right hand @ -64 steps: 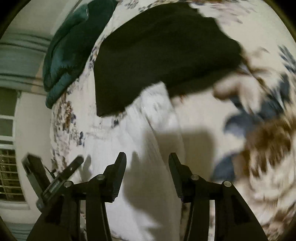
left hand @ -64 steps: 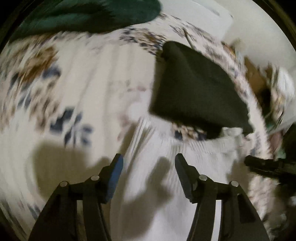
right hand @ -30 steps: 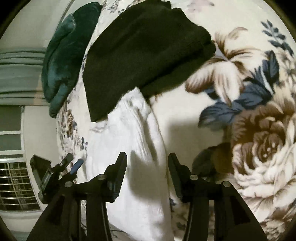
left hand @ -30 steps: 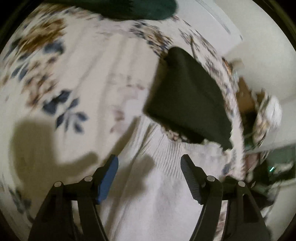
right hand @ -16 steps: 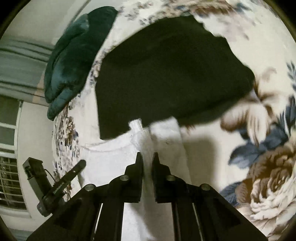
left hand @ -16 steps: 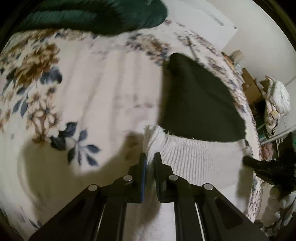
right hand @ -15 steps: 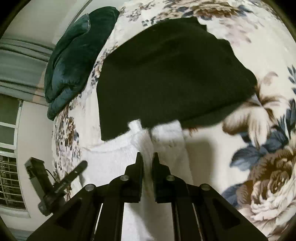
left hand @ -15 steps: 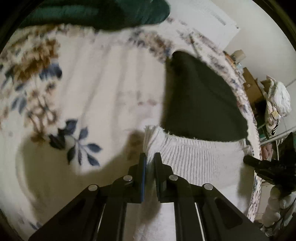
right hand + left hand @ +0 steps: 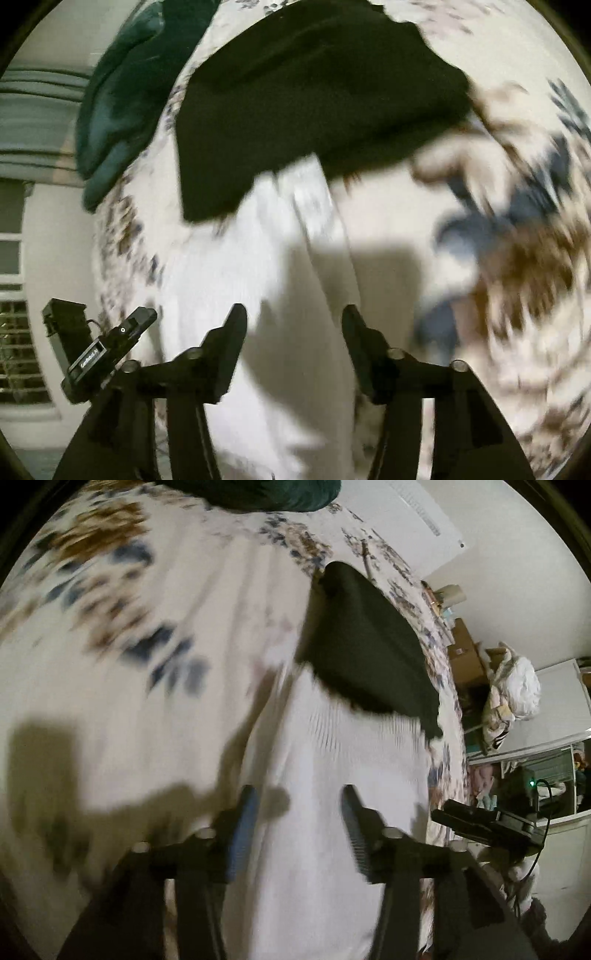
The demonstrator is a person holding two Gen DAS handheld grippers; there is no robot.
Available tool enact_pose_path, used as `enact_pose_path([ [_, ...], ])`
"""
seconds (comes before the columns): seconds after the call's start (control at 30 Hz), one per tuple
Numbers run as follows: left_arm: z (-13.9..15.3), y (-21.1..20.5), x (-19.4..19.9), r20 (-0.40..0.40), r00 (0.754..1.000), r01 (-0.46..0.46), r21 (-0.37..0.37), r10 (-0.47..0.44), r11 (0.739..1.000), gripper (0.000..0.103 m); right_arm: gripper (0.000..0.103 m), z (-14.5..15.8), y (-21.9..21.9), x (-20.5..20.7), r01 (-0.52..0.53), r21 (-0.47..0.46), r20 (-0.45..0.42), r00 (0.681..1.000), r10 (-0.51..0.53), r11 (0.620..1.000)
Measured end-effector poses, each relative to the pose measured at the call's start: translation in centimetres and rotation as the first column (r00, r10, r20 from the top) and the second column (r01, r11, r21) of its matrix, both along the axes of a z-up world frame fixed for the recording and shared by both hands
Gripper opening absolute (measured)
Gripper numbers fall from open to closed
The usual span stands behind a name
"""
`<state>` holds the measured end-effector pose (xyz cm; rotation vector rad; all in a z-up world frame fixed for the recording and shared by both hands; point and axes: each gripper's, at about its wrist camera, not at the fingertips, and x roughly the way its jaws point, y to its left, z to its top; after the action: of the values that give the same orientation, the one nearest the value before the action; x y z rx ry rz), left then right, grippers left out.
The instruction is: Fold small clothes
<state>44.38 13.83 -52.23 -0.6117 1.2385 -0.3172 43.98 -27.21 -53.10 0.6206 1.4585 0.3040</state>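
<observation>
Small white lettering runs along the left gripper's camera module [image 9: 94,356], seen from the right wrist, but it's too blurred to read.

Dim, warm light, heavy motion blur, fisheye bending at dark rims, hard shadows on the bedspread [image 9: 110,686].

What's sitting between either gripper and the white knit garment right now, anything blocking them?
Nothing visible. The left gripper and right gripper are both open with the white knit garment directly under and ahead of their fingers. The black folded garment lies over only its far edge, beyond both grippers, on the floral bedspread.
</observation>
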Motion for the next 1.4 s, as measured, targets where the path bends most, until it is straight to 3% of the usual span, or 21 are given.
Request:
enact_pose_path([
  [0.2, -2.9, -1.0, -8.3, -0.126, 0.992, -0.022, -0.029, 0.018, 0.999, 0.050, 0.057, -1.8, -1.0, -9.9, 0.010, 0.090, -0.098, 0.995, -0.001, 0.996],
  [0.37, -4.2, -1.7, -9.3, -0.081, 0.994, -0.079, -0.064, 0.073, 0.995, 0.044, 0.055, -5.2, 0.7, -13.4, 0.024, 0.103, -0.154, 0.988, -0.008, 0.994],
  [0.4, -4.2, -1.7, -9.1, -0.070, 0.994, -0.094, -0.083, 0.088, 0.992, 0.023, 0.042, -5.4, 0.9, -13.6, 0.033, 0.090, -0.140, 0.990, -0.020, 0.995],
  [0.43, -4.0, -1.6, -9.0, -0.063, 0.993, -0.111, -0.119, 0.104, 0.987, 0.009, 0.037, -5.4, 1.1, -13.7, 0.046, 0.073, -0.123, 0.992, -0.037, 0.996],
  [0.5, -3.3, -1.0, -9.0, -0.050, 0.989, -0.144, -0.151, 0.138, 0.978, 0.007, 0.022, -5.0, 1.5, -13.8, 0.066, 0.048, -0.106, 0.993, -0.060, 0.997],
  [0.57, -3.5, 0.1, -9.2, -0.070, 0.983, -0.181, -0.177, 0.171, 0.967, 0.007, 0.016, -4.4, 1.0, -14.1, 0.124, 0.042, -0.099, 0.988, -0.119, 0.991],
  [0.67, -4.9, 1.1, -9.1, -0.095, 0.983, -0.165, -0.086, 0.157, 0.983, 0.006, 0.014, -4.3, -0.6, -14.3, 0.183, 0.011, -0.113, 0.977, -0.180, 0.983],
  [0.77, -5.7, 1.0, -9.1, -0.131, 0.985, -0.120, -0.075, 0.109, 0.990, 0.006, 0.014, -5.8, -0.2, -14.1, 0.157, -0.020, -0.172, 0.972, -0.159, 0.987],
  [0.83, -4.4, 0.9, -8.9, -0.116, 0.991, -0.082, -0.076, 0.072, 0.994, 0.007, 0.018, -5.6, 0.7, -13.6, 0.096, -0.026, -0.181, 0.979, -0.099, 0.995],
  [0.87, -3.5, 0.8, -8.7, -0.109, 0.992, -0.064, -0.068, 0.057, 0.996, 0.009, 0.025, -5.3, 0.7, -13.2, 0.081, -0.027, -0.176, 0.981, -0.085, 0.996],
  [0.9, -2.8, 0.9, -8.6, -0.100, 0.994, -0.060, -0.068, 0.053, 0.996, 0.020, 0.033, -5.0, 0.5, -12.8, 0.070, -0.015, -0.173, 0.982, -0.072, 0.997],
  [0.93, -2.4, 1.1, -8.5, -0.091, 0.994, -0.061, -0.077, 0.054, 0.995, 0.043, 0.041, -4.7, 0.3, -12.6, 0.074, -0.001, -0.168, 0.983, -0.073, 0.997],
  [1.0, -2.3, 1.4, -7.9, -0.059, 0.996, -0.072, -0.113, 0.065, 0.991, 0.070, 0.074, -3.9, -1.1, -11.9, 0.123, 0.031, -0.128, 0.985, -0.118, 0.992],
  [1.1, -4.0, 1.7, -5.8, -0.065, 0.994, -0.103, -0.193, 0.092, 0.976, 0.071, 0.093, -4.4, -2.6, -10.1, 0.138, 0.091, -0.114, 0.985, -0.128, 0.986],
  [1.23, -7.1, 0.4, -1.7, -0.107, 0.991, -0.104, -0.291, 0.076, 0.951, 0.071, 0.094, -7.9, -2.8, -7.0, 0.132, 0.253, -0.150, 0.984, -0.096, 0.959],
  [1.4, -9.1, -2.1, 1.6, -0.107, 0.994, -0.046, -0.319, 0.012, 0.947, 0.071, 0.096, -11.6, -0.7, -4.0, 0.104, 0.400, -0.190, 0.981, -0.028, 0.910],
])
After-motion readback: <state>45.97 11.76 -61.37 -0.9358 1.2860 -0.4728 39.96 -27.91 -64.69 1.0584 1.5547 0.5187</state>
